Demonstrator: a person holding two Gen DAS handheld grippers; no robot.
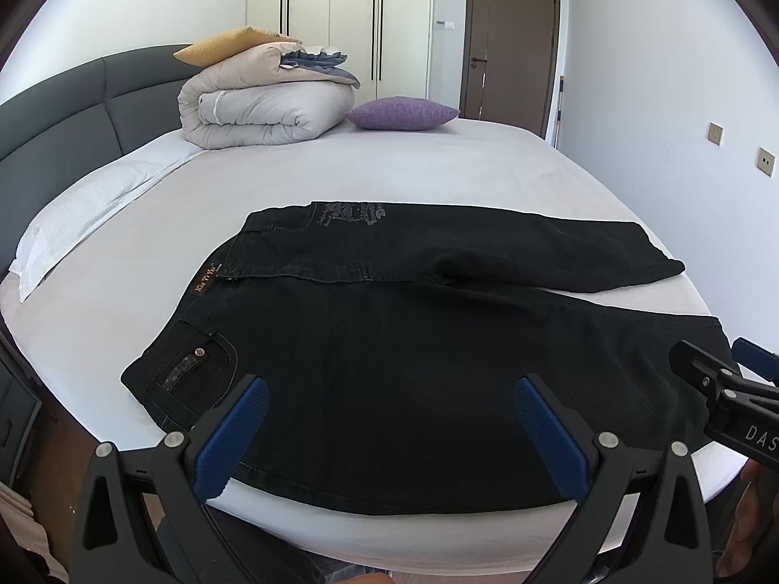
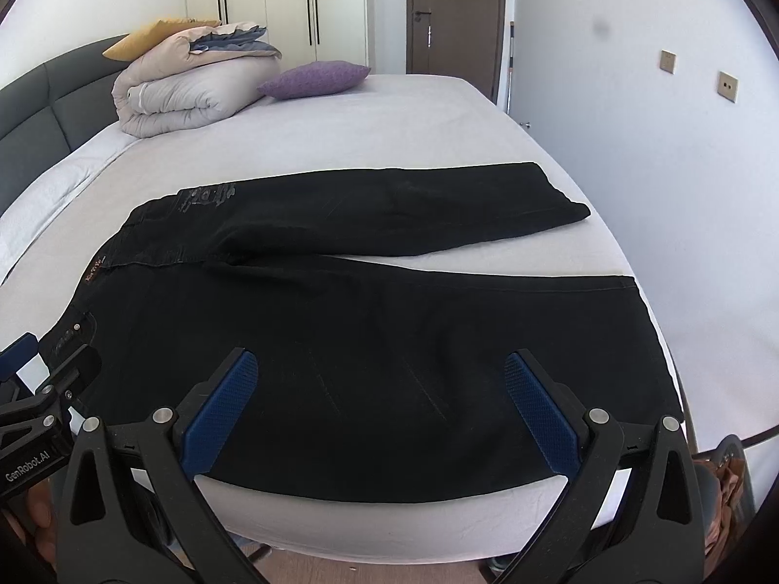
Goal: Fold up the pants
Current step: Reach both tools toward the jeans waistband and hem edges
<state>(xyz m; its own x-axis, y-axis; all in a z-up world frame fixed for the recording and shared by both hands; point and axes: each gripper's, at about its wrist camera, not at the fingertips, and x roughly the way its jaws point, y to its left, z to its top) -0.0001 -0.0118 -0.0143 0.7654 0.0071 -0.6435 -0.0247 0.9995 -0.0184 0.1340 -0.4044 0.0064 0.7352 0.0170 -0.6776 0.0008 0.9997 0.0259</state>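
Observation:
Black jeans (image 1: 389, 340) (image 2: 365, 321) lie flat on the white bed sheet (image 1: 341, 175), waistband to the left, both legs stretched to the right and spread apart. My left gripper (image 1: 389, 389) hovers open above the near edge of the jeans, close to the hip pocket. My right gripper (image 2: 382, 365) is open too, above the near leg around its middle. Each gripper shows at the side of the other's view: the right gripper (image 1: 720, 379) at the right edge, the left gripper (image 2: 44, 370) at the left edge. Nothing sits between either pair of blue pads.
A folded duvet (image 1: 258, 102) with a yellow cushion on top and a purple cushion (image 1: 401, 113) lie at the bed's far side. A grey headboard (image 1: 58, 117) runs along the left. The bed's near edge (image 2: 389, 525) is just below the jeans. A wall stands at the right.

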